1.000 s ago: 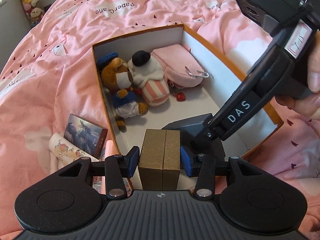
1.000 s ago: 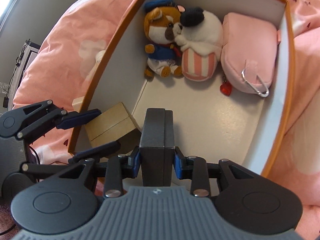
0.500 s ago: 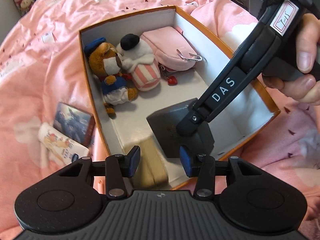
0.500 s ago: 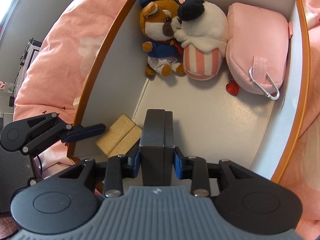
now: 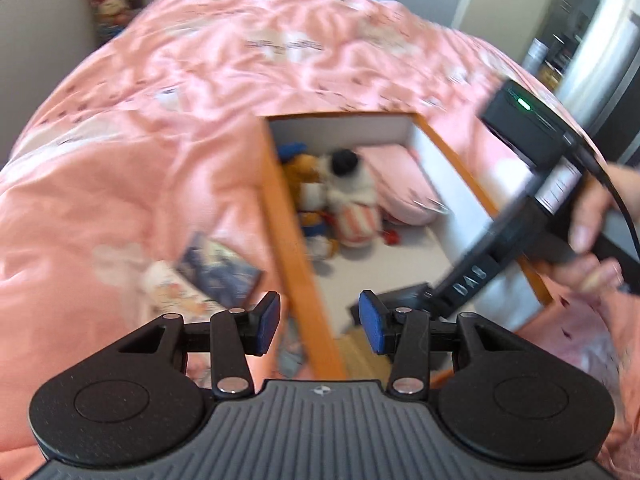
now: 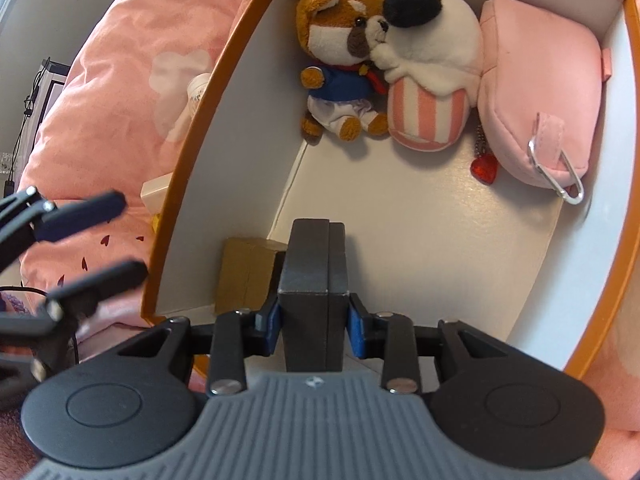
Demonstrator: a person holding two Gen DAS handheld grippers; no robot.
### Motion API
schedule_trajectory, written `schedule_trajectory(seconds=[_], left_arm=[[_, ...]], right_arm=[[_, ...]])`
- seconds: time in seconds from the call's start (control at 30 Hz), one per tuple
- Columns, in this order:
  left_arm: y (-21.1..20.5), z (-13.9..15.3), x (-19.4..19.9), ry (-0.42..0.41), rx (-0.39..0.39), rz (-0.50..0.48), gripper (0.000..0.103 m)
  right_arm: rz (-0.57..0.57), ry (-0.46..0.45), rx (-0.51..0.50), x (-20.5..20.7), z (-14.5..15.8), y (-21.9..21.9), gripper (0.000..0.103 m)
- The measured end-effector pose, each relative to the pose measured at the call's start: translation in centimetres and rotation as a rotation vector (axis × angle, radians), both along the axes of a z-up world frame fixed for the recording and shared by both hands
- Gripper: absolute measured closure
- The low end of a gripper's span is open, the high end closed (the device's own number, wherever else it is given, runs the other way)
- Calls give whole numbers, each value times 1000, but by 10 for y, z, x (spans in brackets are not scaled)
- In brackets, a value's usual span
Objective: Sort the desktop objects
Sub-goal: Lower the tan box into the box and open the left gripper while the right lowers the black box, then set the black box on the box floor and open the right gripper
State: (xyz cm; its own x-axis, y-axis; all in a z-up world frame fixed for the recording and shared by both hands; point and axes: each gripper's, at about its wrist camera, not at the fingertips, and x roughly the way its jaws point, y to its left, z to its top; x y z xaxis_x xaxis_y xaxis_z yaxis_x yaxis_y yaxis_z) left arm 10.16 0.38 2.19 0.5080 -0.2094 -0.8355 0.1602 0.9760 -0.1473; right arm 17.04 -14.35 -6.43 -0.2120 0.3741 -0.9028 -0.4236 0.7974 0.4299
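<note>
Gripping a dark box point(image 6: 314, 276), the right claw point(image 6: 314, 330) hangs inside the orange-rimmed bin point(image 6: 192, 128); left claw point(image 5: 319, 322) gapes empty.

Plush toys point(image 6: 384, 64), pouch point(image 6: 540, 100) at box point(image 6: 192, 152) far end; book point(image 5: 218, 268) outside.

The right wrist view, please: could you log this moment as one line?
right gripper: shut on dark box, inside orange bin | left gripper: open, empty | gold box: in bin
</note>
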Motion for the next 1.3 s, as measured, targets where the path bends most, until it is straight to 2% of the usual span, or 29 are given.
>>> schedule_trajectory(seconds=[0.1, 0.3, 0.53, 0.63, 0.7, 0.77, 1.1, 1.2, 1.3], left_arm=[[15, -4, 1, 7, -14, 43, 52], [34, -14, -1, 18, -49, 55, 52], [45, -25, -1, 31, -83, 69, 52], [49, -27, 0, 35, -95, 68, 52], [51, -29, 1, 37, -99, 70, 52], [52, -30, 2, 38, -103, 74, 52], [52, -32, 5, 44, -115, 63, 52], [51, -34, 5, 48, -112, 58, 52], [51, -34, 4, 51, -111, 59, 52]], right_arm=[[-8, 9, -13, 1, -4, 7, 64], [-49, 59, 8, -5, -12, 9, 57], [-162, 116, 94, -6, -24, -4, 46], [-204, 131, 112, -4, -31, -10, 46], [-214, 132, 114, -4, -32, -12, 54], [-230, 143, 115, -6, -32, -13, 54], [-232, 240, 72, -15, -37, -12, 53], [-205, 217, 69, -13, -31, -9, 52], [-171, 164, 58, -12, -19, -5, 46]])
